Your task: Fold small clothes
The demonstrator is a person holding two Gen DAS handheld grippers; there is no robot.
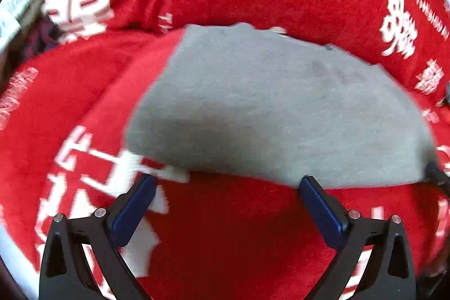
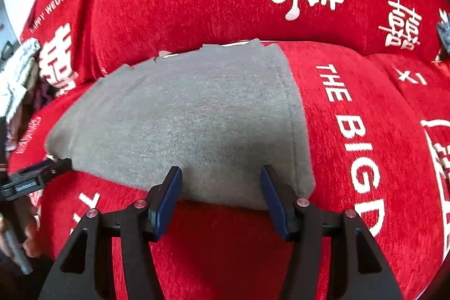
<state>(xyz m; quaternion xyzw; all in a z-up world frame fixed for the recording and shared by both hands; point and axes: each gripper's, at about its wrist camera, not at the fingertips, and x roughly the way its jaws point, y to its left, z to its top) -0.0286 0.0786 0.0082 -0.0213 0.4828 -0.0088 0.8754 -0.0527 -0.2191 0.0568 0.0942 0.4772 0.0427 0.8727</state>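
Both grippers, left gripper (image 1: 226, 180) and right gripper (image 2: 220, 173), hung with jaws apart, gripping nothing, at the near edge of the grey garment (image 2: 182, 117). It lay folded flat (fuzzy knit, stitched hem) on a red cover (image 2: 351, 103) printed with white characters.

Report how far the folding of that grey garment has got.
Done: the grey knit garment lies as a compact, flat rectangle on the red printed sofa cover, with a folded edge along its near side. In hand: nothing; the left gripper stands wide open just short of the near edge, and the right gripper is open at that edge, pads not pressing. Left: possibly one more fold; I cannot tell whether other clothes are waiting.
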